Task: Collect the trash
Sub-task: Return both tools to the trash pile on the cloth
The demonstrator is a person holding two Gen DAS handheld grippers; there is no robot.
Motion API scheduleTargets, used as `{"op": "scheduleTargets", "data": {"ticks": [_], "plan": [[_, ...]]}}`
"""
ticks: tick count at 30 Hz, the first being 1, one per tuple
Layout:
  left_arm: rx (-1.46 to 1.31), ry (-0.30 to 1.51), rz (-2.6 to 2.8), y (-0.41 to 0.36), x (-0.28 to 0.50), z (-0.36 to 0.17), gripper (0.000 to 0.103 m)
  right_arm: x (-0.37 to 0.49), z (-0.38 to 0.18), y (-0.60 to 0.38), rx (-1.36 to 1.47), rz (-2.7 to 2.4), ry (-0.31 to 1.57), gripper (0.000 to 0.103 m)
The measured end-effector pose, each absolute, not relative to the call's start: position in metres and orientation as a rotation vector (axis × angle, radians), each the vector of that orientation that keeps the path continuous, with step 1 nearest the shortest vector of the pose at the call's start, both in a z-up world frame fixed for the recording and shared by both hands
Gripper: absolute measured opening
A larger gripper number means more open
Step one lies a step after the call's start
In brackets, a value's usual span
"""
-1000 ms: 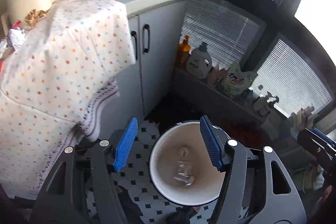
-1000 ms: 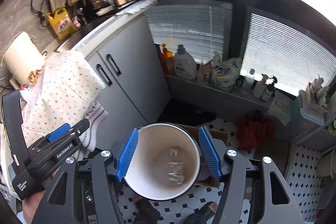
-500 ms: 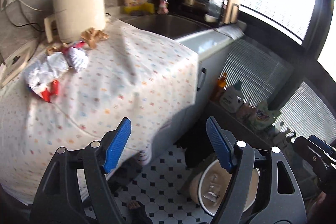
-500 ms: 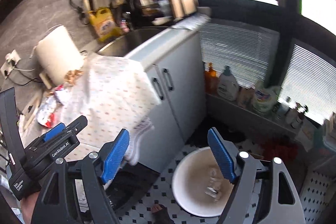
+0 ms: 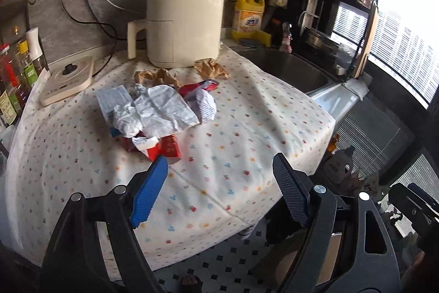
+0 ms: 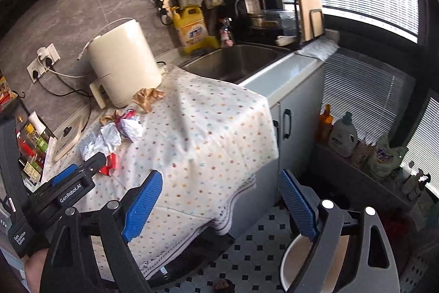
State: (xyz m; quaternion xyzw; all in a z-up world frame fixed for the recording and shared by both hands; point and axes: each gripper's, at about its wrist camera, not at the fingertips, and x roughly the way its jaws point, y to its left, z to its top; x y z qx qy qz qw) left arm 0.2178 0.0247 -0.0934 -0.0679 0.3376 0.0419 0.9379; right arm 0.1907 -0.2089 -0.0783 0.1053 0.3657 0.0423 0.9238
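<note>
Hovering over the near edge of the spotted tablecloth (image 5: 247, 128), the left gripper (image 5: 219, 194) has its jaws wide and nothing between them; it points toward the crumpled paper pile (image 5: 153, 111), which lies just ahead on the cloth. The pose reads as a lined-up approach for a pick, not yet a grasp.

The right gripper (image 6: 219, 208) is also wide and empty, held off the table's corner, over the floor side. Below it sits the white bin (image 6: 299, 262) on the tiled floor (image 6: 247, 251), probably where the trash is meant to go.

Trash on the cloth:
- white crumpled sheets with red wrapper scraps (image 5: 164, 147) underneath, nearest the left gripper
- a red-and-blue wrapper (image 5: 200, 87) behind them
- brown crumpled paper (image 5: 211, 67), touching the base of the cream appliance (image 5: 183, 18)

Around: a flat cream scale-like device (image 5: 65, 81) beside the pile, bottles at the far left, a yellow detergent jug (image 5: 248, 15) by the sink (image 6: 236, 62).

In the way: the appliance crowds the brown paper. The loose cloth may lift with a pinch.
</note>
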Motion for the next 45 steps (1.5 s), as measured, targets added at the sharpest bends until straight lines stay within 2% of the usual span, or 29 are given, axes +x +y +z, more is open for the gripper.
{"op": "scheduleTargets", "data": {"ticks": [5, 18, 26, 28, 29, 30, 32, 45], "plan": [[-0.161, 0.678, 0.128, 0.062, 0.223, -0.093, 0.079, 0.208, -0.078, -0.179, 0.205, 0.116, 0.743, 0.088], [-0.204, 0.703, 0.186, 0.144, 0.261, -0.113, 0.076, 0.248, -0.097, -0.107, 0.200, 0.139, 0.764, 0.088], [-0.238, 0.774, 0.144, 0.166, 0.285, -0.139, 0.061, 0.259, -0.111, -0.080, 0.176, 0.137, 0.805, 0.088], [-0.255, 0.786, 0.126, 0.170, 0.289, -0.143, 0.044, 0.261, -0.113, -0.073, 0.164, 0.142, 0.811, 0.087], [-0.263, 0.798, 0.115, 0.171, 0.291, -0.145, 0.029, 0.262, -0.114, -0.070, 0.161, 0.145, 0.813, 0.086], [-0.268, 0.802, 0.111, 0.173, 0.292, -0.146, 0.019, 0.263, -0.116, -0.066, 0.157, 0.151, 0.818, 0.085], [-0.276, 0.788, 0.120, 0.177, 0.290, -0.144, 0.014, 0.266, -0.118, -0.060, 0.151, 0.162, 0.826, 0.083], [-0.289, 0.727, 0.235, 0.229, 0.268, -0.129, 0.012, 0.282, -0.136, 0.008, 0.106, 0.319, 0.870, 0.071]]}}
